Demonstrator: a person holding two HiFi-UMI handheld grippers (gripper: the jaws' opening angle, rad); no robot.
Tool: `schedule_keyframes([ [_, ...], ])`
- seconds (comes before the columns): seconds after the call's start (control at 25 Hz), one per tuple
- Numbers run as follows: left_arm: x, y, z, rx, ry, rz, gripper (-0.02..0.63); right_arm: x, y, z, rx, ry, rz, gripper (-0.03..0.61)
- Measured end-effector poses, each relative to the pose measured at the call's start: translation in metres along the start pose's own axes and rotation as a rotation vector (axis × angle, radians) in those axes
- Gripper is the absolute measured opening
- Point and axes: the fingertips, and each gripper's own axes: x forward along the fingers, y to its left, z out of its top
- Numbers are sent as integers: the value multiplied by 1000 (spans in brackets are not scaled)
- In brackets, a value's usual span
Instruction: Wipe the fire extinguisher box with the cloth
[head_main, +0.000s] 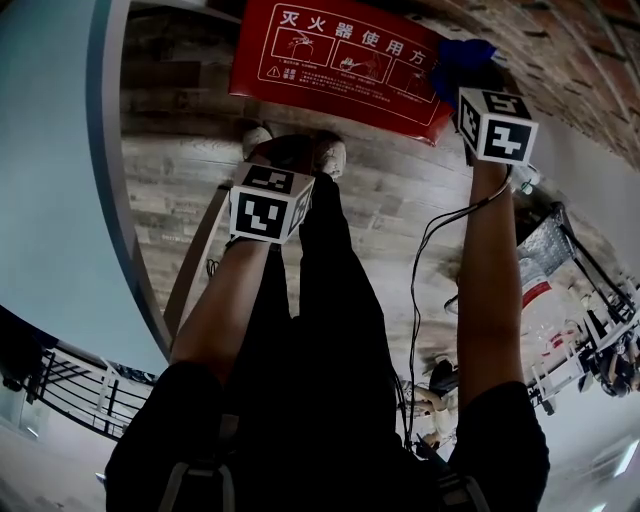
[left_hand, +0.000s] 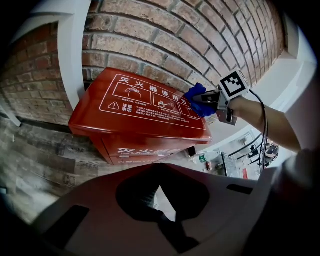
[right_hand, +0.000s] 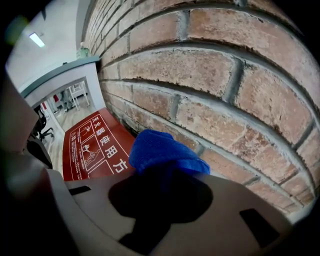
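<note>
The red fire extinguisher box (head_main: 330, 60) with white printed instructions on its lid stands on the floor against a brick wall (right_hand: 210, 75). My right gripper (head_main: 468, 80) is shut on a bunched blue cloth (head_main: 458, 55), which rests on the box lid at its right end by the wall; the same cloth (right_hand: 165, 152) fills the jaws in the right gripper view. The left gripper view shows the box (left_hand: 140, 115) from the front, with the cloth (left_hand: 196, 93) on its right corner. My left gripper (head_main: 268, 200) hangs short of the box, over the person's legs, shut and holding nothing.
Wood-look flooring (head_main: 180, 190) lies in front of the box. A pale pillar (head_main: 50, 170) rises on the left. A black cable (head_main: 425, 260) hangs from the right gripper. A wire cart with bottles (head_main: 545, 270) stands to the right. The person's shoes (head_main: 330, 155) are just before the box.
</note>
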Motion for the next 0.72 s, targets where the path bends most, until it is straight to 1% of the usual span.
schedule_keyframes([
  [0.2, 2, -3, -2, 3, 0, -6, 5, 0, 3, 3, 13, -16, -2, 97],
  [0.28, 3, -3, -3, 4, 0, -7, 5, 0, 7, 3, 16, -28, 11, 97],
  [0.52, 3, -3, -8, 2, 8, -5, 5, -4, 37, -3, 16, -33, 74, 97],
  [0.72, 2, 0, -6, 7, 6, 0, 5, -15, 59, -18, 49, -27, 96, 97],
])
